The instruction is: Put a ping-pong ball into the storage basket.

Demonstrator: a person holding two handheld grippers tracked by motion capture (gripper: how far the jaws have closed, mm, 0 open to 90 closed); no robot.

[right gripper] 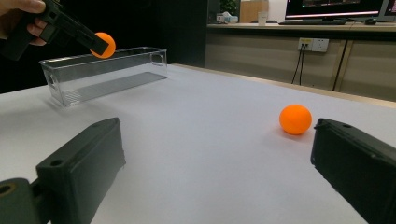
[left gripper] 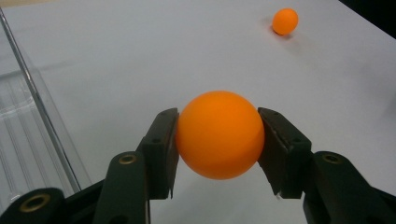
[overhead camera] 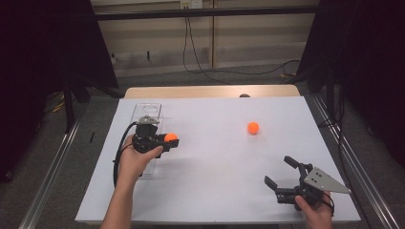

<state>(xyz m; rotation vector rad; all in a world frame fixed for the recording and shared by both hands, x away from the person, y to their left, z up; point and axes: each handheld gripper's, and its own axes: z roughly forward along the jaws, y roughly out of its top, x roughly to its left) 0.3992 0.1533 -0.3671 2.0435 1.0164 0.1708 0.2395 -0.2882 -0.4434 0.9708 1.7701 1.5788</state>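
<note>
My left gripper (overhead camera: 168, 141) is shut on an orange ball (overhead camera: 170, 137), held above the table beside the long side of a clear plastic bin (overhead camera: 149, 110). In the left gripper view both pads press the held ball (left gripper: 219, 134), with the bin wall (left gripper: 32, 93) at the left. A second orange ball (overhead camera: 253, 127) lies loose on the white table, far right of centre; it also shows as the loose ball (left gripper: 285, 21) and the loose ball (right gripper: 295, 119). My right gripper (overhead camera: 282, 172) rests low near the front right, jaws wide apart and empty, its fingers (right gripper: 79, 168) framing bare table.
The white tabletop (overhead camera: 215, 157) ends at a wooden strip (overhead camera: 210, 90) at the back. Dark curtains and metal rails flank both sides. In the right gripper view the clear bin (right gripper: 102, 72) stands far left, with the left gripper's ball (right gripper: 103, 44) over it.
</note>
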